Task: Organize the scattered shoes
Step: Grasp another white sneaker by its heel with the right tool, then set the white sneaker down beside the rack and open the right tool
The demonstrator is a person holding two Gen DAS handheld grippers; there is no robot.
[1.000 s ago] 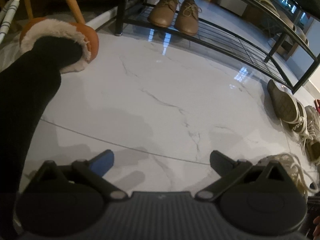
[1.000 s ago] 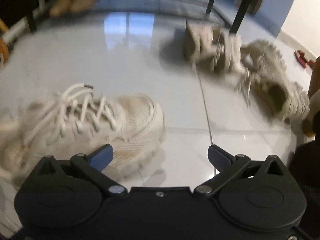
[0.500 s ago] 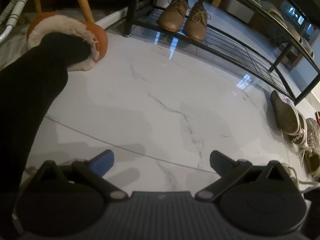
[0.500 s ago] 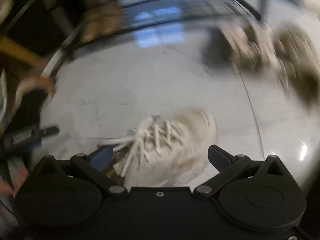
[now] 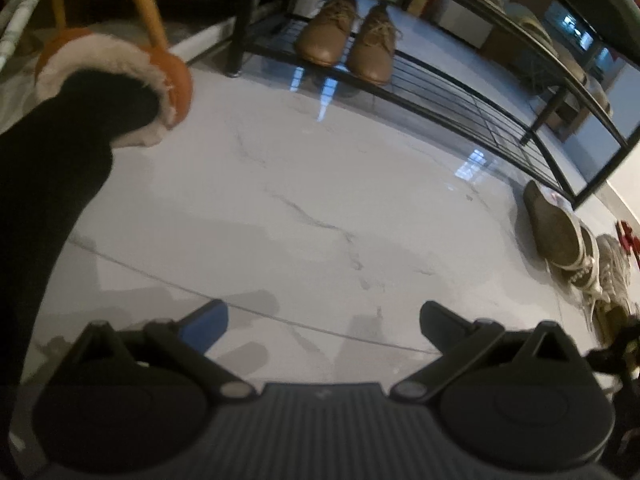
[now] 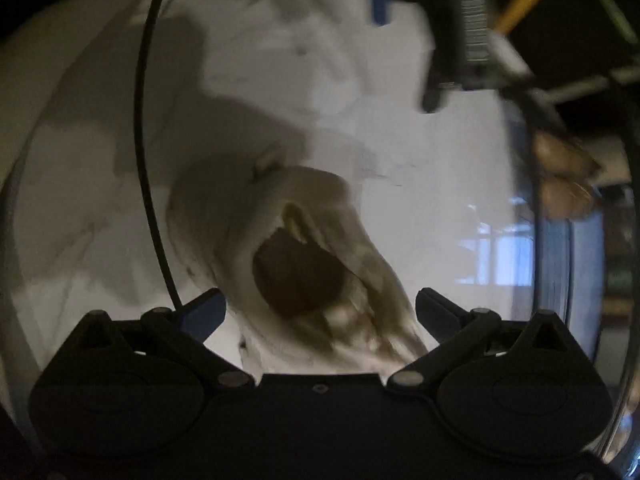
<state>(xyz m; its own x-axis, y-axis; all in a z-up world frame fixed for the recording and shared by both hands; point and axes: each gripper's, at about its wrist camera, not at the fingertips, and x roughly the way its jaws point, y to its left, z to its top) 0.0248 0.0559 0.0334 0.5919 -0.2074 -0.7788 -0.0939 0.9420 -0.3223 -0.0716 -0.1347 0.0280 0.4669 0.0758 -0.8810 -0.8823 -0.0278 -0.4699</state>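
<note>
In the right wrist view a white lace-up sneaker [image 6: 304,248] lies on the floor with its dark opening facing me. My right gripper [image 6: 320,312] is open, its jaws wide on either side of the sneaker's lace end, not touching it. My left gripper [image 5: 322,320] is open and empty over bare marble floor. A pair of tan lace-up shoes [image 5: 348,36] stands on the black rack's [image 5: 480,116] bottom shelf. Beige sneakers [image 5: 568,248] lie scattered at the right, one sole-up.
A leg in black with an orange fur-lined slipper [image 5: 120,80] stands at the left. A wooden pole [image 5: 146,4] rises behind it. In the right wrist view a black cable [image 6: 144,140] hangs at the left, and the other gripper [image 6: 460,32] shows blurred at the top.
My right gripper has swung round and down over the white sneaker, which now sits between its jaws heel-opening up. My left gripper has drifted a little toward the rack.
</note>
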